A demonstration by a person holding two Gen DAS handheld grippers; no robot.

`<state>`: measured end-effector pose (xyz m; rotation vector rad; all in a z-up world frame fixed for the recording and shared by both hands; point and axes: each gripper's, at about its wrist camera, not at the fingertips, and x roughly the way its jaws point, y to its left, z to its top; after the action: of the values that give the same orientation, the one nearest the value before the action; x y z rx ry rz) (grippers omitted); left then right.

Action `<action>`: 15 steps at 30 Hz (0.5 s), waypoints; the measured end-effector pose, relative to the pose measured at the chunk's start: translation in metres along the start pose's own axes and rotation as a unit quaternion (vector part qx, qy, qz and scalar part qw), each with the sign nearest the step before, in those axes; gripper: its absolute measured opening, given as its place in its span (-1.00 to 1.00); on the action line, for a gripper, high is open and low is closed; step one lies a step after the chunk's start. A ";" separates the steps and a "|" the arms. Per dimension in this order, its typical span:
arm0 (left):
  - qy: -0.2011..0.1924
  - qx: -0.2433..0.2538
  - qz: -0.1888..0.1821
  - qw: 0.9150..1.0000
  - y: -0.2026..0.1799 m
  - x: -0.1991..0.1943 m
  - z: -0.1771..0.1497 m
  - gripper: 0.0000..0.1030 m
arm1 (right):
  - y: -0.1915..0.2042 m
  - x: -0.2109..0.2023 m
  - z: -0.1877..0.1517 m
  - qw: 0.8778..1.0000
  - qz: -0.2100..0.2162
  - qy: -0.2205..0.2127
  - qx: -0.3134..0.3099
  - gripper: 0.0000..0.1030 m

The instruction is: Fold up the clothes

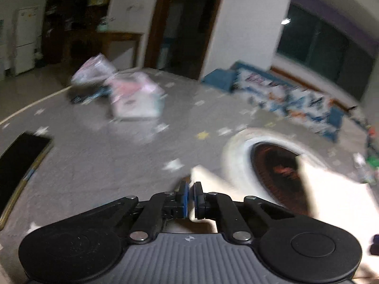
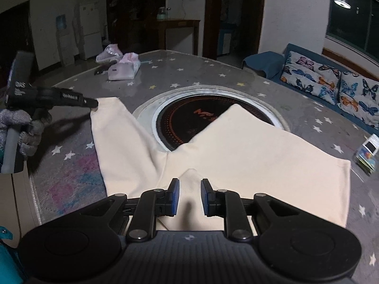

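A cream pair of shorts (image 2: 236,151) lies flat on the grey star-patterned table cover (image 2: 213,75), partly over a round black cooktop (image 2: 189,118). My left gripper (image 1: 191,197) is shut on the hem of one leg; in the right wrist view it (image 2: 93,103) pinches that leg's far left corner. The cream cloth (image 1: 331,189) is blurred in the left wrist view. My right gripper (image 2: 189,197) is open, its jaws on either side of a raised fold near the waistband, and holds nothing.
A pink tissue box (image 2: 124,69) and a plastic bag (image 2: 109,53) sit at the table's far side. A small carton (image 2: 367,153) lies at the right edge. A dark tablet (image 1: 19,163) lies at the left. A blue sofa with butterfly cushions (image 2: 319,78) stands beyond.
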<state>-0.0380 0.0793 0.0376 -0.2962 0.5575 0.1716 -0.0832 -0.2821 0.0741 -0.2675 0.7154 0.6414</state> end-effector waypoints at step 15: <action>-0.023 0.108 -0.322 0.940 -0.199 -0.071 -0.009 -0.90 | -0.072 -0.062 -0.064 0.989 -0.085 -0.018 0.120 -0.64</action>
<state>-0.0543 -0.1173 0.1150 -0.2473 0.4045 -0.5138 -0.1073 -0.3941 0.0707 -0.0929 0.7200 0.3925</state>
